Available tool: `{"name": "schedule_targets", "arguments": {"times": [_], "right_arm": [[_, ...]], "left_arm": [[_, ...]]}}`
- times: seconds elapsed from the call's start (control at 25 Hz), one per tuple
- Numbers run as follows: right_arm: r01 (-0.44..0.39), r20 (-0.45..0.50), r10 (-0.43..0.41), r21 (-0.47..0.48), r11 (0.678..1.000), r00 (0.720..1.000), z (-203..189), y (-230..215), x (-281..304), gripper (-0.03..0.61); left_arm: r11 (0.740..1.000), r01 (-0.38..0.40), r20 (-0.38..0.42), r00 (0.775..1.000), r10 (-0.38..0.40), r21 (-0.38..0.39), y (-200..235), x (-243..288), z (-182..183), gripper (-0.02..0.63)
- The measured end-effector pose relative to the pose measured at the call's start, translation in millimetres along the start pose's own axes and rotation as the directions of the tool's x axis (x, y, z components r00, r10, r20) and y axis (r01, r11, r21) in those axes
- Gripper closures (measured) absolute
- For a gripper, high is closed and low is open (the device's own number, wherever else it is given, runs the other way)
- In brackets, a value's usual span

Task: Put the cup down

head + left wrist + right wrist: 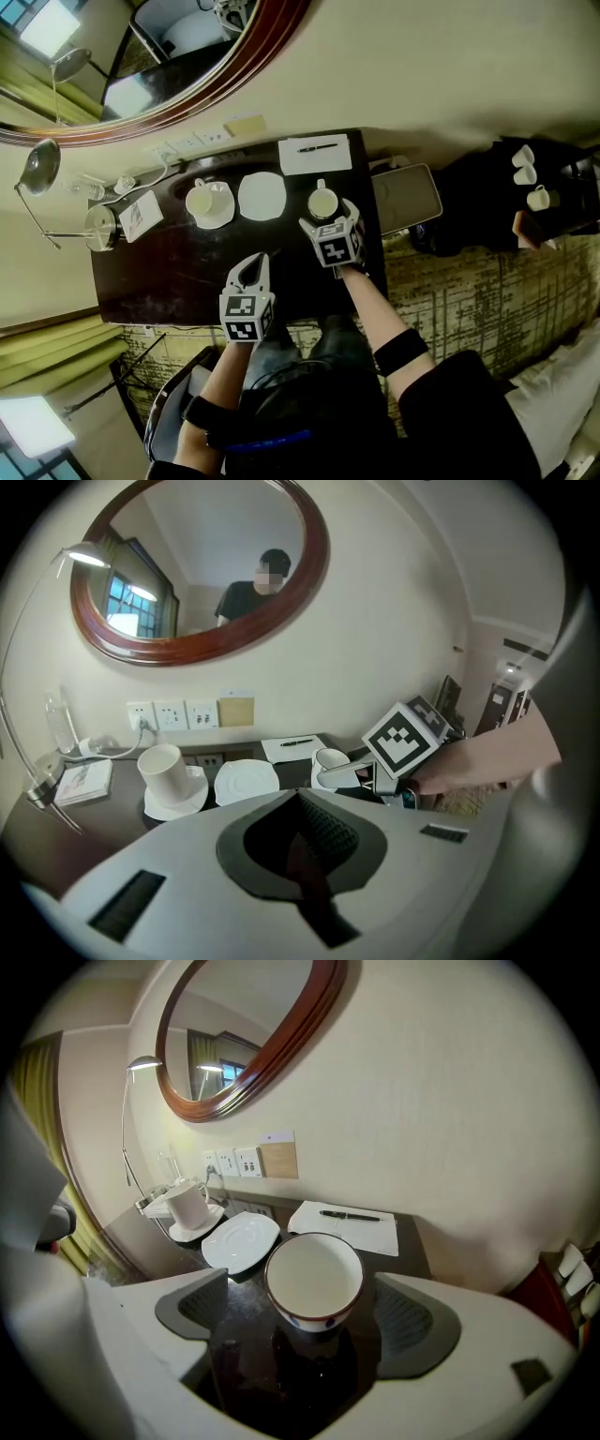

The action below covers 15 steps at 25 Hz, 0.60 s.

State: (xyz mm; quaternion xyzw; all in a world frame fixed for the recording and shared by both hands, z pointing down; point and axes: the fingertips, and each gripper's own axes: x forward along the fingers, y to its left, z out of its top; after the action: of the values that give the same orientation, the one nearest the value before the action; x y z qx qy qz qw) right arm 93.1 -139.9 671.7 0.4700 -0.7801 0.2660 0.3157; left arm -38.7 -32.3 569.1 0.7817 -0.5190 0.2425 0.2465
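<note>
The cup [314, 1279] stands upright on the dark, glossy counter [178, 272], between the widely parted pads of the right tool [329, 221]; neither pad touches it. If the tool backs away crooked, a pad could clip the rim and tip the cup, or slide it toward the empty saucer [261, 196] left of it. The left tool [302, 836], closed on nothing, hangs nearer the person than the cup. A notepad [315, 154] lies behind the cup, below an oval mirror [187, 56].
</note>
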Motion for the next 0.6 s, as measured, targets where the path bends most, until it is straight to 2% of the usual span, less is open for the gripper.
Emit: {"name": "schedule_targets", "arguments": {"times": [0.24,0.4,0.44,0.48,0.56,0.6], "right_arm": [[0.026,0.006,-0.026,0.007,1.000,1.000,9.3,-12.5,17.5,0.058],[0.019,0.004,-0.019,-0.003,1.000,1.000,11.5,-17.4,23.1,0.070],[0.017,0.011,-0.017,-0.011,1.000,1.000,15.8,-18.0,21.4,0.120],[0.013,0.017,-0.013,-0.015,1.000,1.000,18.1,-17.4,20.5,0.125],[0.002,0.018,-0.002,-0.009,1.000,1.000,15.3,-14.1,22.5,0.175],[0.000,0.018,0.000,-0.002,1.000,1.000,13.1,-13.0,23.7,0.175]], "left_arm": [[1.000,0.028,-0.027,0.999,-0.028,0.007,-3.4,17.5,-4.2,0.614],[1.000,0.013,-0.020,1.000,-0.013,0.013,3.5,25.6,-4.6,0.614],[1.000,0.011,-0.017,1.000,-0.011,0.014,4.9,27.1,-3.8,0.614],[1.000,0.013,-0.017,1.000,-0.012,0.013,5.3,27.9,-2.6,0.614],[1.000,0.011,-0.018,1.000,-0.010,0.012,7.6,28.8,-0.6,0.614],[1.000,0.007,-0.017,1.000,-0.006,0.009,9.7,29.3,-0.5,0.614]]}}
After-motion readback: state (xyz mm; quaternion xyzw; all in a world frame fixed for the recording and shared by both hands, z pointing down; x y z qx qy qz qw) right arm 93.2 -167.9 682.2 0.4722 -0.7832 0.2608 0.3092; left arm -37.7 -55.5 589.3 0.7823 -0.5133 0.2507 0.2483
